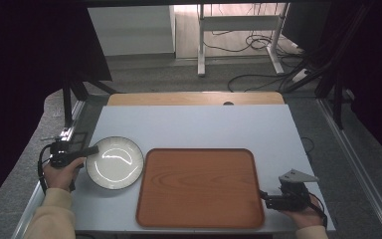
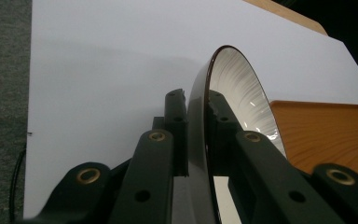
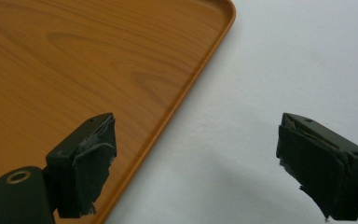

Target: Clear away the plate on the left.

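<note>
Two grippers are at work on this table, and the left gripper (image 1: 90, 151) is the busy one: its jaws are clenched on the left rim of the white plate (image 1: 114, 163), one pad above the rim and one below, which is plain in the left gripper view (image 2: 196, 135) where the plate (image 2: 242, 93) stands edge-on between them. That plate sits on the white table top (image 1: 194, 127), just beside the left edge of the wooden tray (image 1: 199, 186), a thin gap apart. Nothing lies on the tray, so no clutter stands between plate and tray. Over by the tray's right near corner, the right gripper (image 1: 264, 196) hangs with its jaws spread wide around nothing, one pad over the tray's rim (image 3: 186, 100) and one over bare table.
</note>
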`<state>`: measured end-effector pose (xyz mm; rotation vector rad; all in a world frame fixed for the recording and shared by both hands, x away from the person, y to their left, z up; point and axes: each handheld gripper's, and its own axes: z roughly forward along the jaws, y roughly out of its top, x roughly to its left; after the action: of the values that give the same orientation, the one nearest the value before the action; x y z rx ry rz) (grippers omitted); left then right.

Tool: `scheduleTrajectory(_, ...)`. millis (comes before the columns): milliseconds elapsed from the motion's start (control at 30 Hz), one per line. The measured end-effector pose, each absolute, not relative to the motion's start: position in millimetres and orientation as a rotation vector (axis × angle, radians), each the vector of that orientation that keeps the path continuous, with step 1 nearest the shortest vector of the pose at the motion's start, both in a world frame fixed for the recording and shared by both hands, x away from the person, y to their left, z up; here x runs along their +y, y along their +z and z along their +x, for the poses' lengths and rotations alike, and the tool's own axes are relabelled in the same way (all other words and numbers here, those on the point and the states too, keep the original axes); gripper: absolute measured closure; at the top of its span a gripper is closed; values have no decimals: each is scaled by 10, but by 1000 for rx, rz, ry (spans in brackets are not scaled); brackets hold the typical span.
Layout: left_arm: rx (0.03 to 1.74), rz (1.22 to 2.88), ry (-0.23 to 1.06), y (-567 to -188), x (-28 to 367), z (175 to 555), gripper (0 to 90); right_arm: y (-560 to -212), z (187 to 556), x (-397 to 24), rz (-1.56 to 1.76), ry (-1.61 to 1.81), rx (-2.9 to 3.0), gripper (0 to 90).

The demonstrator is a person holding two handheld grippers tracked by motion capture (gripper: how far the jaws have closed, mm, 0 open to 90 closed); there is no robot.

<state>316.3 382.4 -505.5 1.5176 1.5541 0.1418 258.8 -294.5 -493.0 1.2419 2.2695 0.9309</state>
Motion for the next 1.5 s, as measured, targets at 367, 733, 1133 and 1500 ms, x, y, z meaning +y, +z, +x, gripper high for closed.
scheduleTrajectory(367,1521,1469,181,-4888,3846,3093,814,-4928,2587,-2951,1244,930,2267,124)
scheduleTrajectory(733,1460,1433,186,-4773,3824,3048,813,-4930,2587,-2951,1243,928,2269,124)
scheduleTrajectory(1133,1431,1426,205,-4659,3802,2992,809,-4932,2592,-2949,1238,925,2272,124)
scheduleTrajectory(1500,1396,1425,198,-4547,3756,2947,810,-4933,2599,-2943,1235,919,2277,124)
